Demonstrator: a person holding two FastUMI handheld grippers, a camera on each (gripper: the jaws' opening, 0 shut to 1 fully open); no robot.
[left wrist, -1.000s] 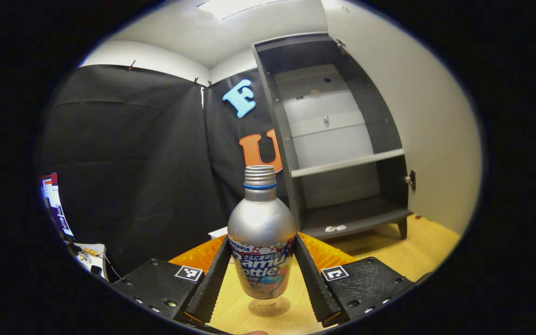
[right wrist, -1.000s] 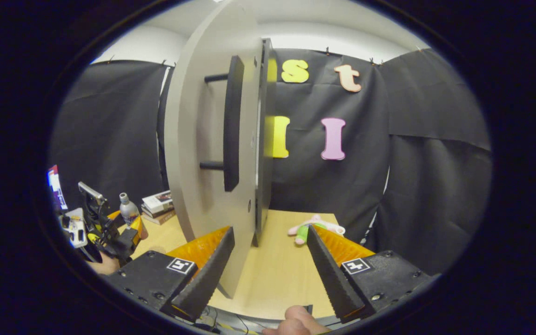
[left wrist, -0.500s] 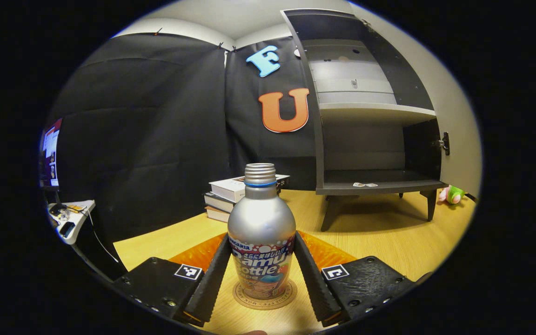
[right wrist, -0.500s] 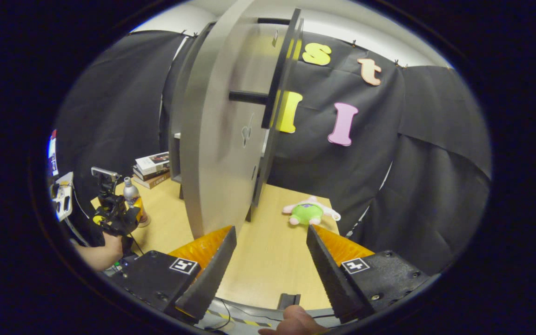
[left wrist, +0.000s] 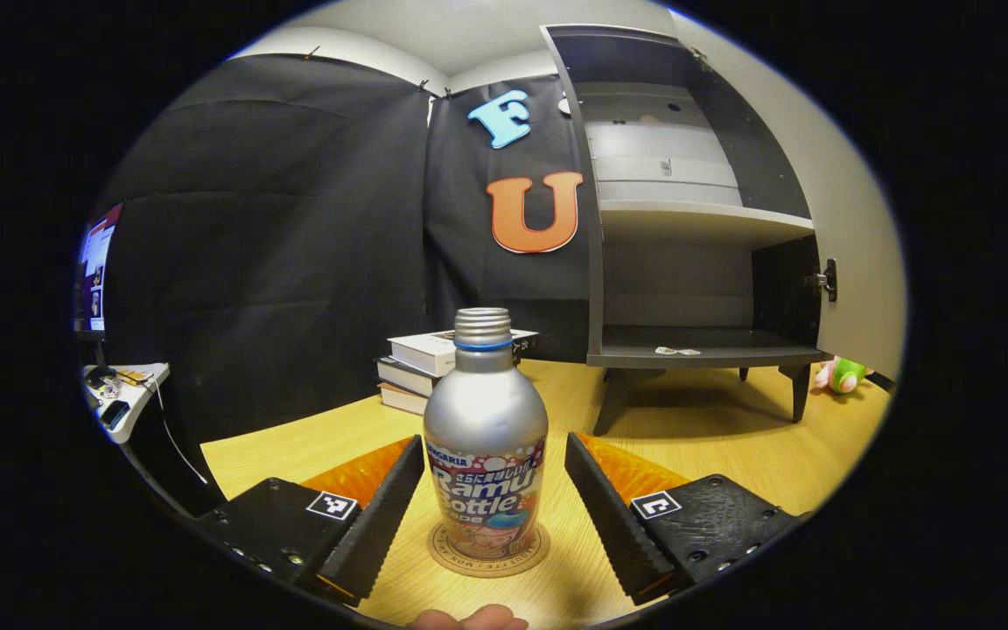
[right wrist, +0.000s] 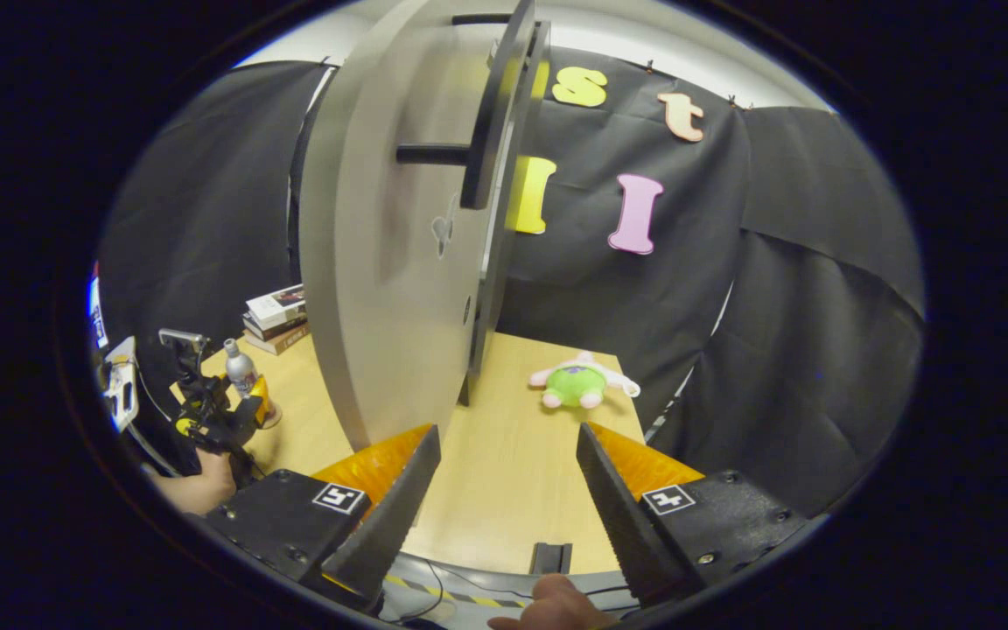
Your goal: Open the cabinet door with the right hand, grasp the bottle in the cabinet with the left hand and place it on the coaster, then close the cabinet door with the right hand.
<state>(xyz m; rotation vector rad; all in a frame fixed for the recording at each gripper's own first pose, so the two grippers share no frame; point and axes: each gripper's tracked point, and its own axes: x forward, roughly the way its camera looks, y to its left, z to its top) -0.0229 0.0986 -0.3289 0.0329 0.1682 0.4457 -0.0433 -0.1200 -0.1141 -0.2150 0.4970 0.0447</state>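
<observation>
Now your bottle (left wrist: 485, 446) stands upright on the coaster (left wrist: 487, 549), set on the wooden table (left wrist: 714, 451).

Your left gripper (left wrist: 494, 503) has its jaws spread, one finger on each side of the bottle with a gap showing at both. Behind it the cabinet (left wrist: 688, 262) stands open beside a stack of books (left wrist: 421, 367). Your right gripper (right wrist: 508, 494) hangs with jaws apart and nothing between them, just in front of the open cabinet door (right wrist: 390, 254), near a green plush toy (right wrist: 581, 385).
</observation>
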